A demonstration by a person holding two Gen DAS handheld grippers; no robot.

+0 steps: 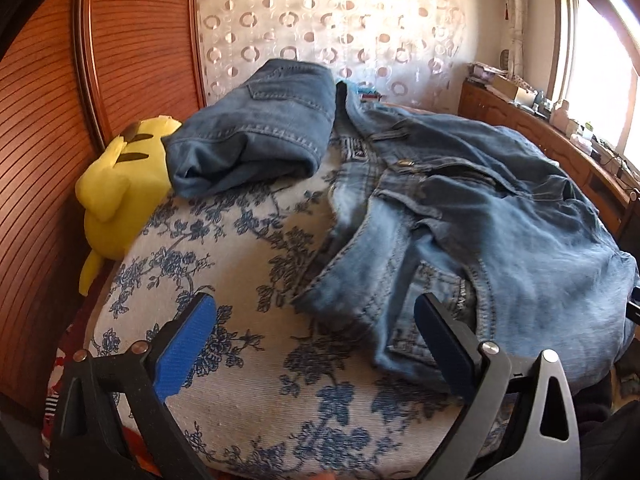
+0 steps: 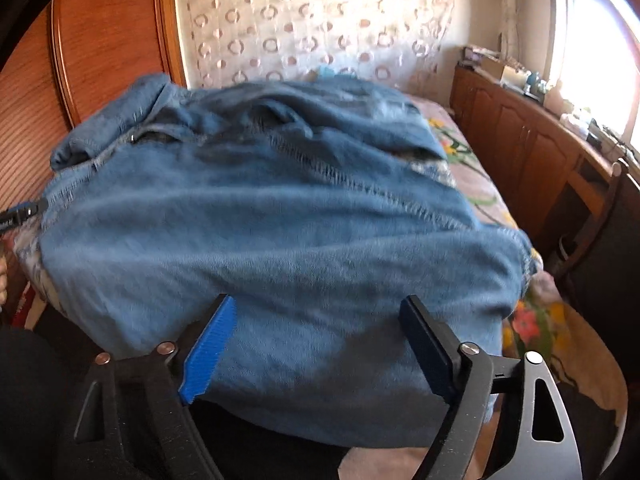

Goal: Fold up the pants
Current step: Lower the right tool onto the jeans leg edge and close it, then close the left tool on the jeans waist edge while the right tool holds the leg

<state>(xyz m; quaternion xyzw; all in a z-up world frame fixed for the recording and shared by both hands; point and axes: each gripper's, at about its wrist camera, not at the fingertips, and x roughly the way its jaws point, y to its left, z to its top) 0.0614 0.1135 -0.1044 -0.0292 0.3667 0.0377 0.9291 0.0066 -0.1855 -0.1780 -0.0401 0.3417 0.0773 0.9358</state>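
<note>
A pair of blue jeans (image 1: 460, 208) lies crumpled and unfolded on the right half of the floral bed cover (image 1: 240, 280), waistband and button facing up. A second pair of jeans (image 1: 256, 128), folded, sits at the back left. My left gripper (image 1: 316, 320) hovers open over the cover, its right pad just above the near edge of the crumpled jeans and nothing between its fingers. In the right wrist view the jeans (image 2: 280, 220) fill the frame, blurred. My right gripper (image 2: 318, 320) stands wide over the near denim edge, with cloth between its jaws and the pads (image 2: 208, 352) not pressing on it.
A yellow plush toy (image 1: 120, 184) leans against the wooden panel (image 1: 48, 140) at the left. A patterned curtain (image 1: 320, 20) hangs behind the bed. A wooden sideboard (image 2: 520, 140) with small items runs along the right under a bright window. A dark chair (image 2: 592, 216) stands near it.
</note>
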